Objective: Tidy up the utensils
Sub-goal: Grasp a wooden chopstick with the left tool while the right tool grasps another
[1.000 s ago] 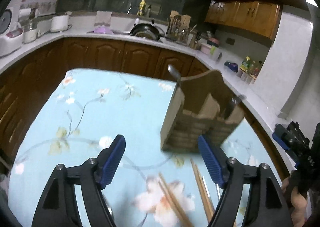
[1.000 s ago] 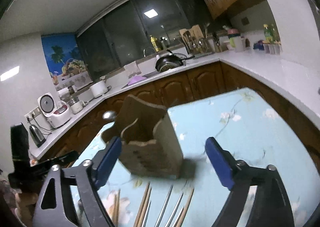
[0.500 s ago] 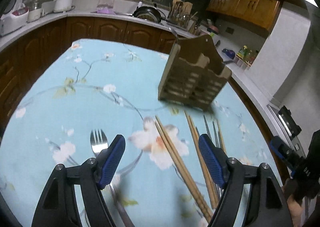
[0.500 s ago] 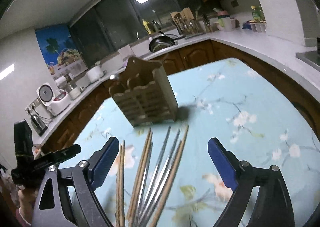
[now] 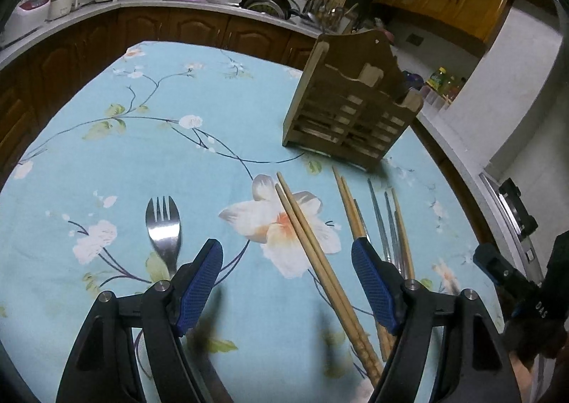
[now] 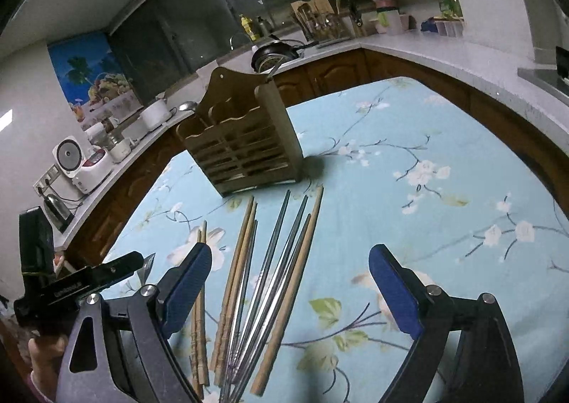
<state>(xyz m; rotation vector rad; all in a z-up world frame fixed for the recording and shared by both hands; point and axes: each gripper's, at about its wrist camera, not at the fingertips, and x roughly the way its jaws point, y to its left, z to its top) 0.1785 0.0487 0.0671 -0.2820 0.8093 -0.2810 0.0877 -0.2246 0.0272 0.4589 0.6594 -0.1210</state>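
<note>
A wooden utensil holder [image 5: 350,108] stands upright at the far side of the table; it also shows in the right wrist view [image 6: 245,143]. Several wooden chopsticks [image 5: 313,253] and metal chopsticks [image 5: 386,225] lie on the cloth in front of it, seen too in the right wrist view [image 6: 274,268]. A metal fork [image 5: 163,225] lies to the left. My left gripper [image 5: 287,282] is open and empty over the near ends of a wooden pair. My right gripper [image 6: 290,291] is open and empty above the chopstick pile.
The table has a light blue floral cloth [image 5: 149,140]. A kitchen counter [image 5: 199,5] with a pan, cookers and jars wraps around behind. The other gripper shows at the left edge of the right wrist view [image 6: 71,282].
Both grippers have pulled back from the holder and tilted down toward the table. The chopsticks and fork have come into view. Both grippers stay open.
</note>
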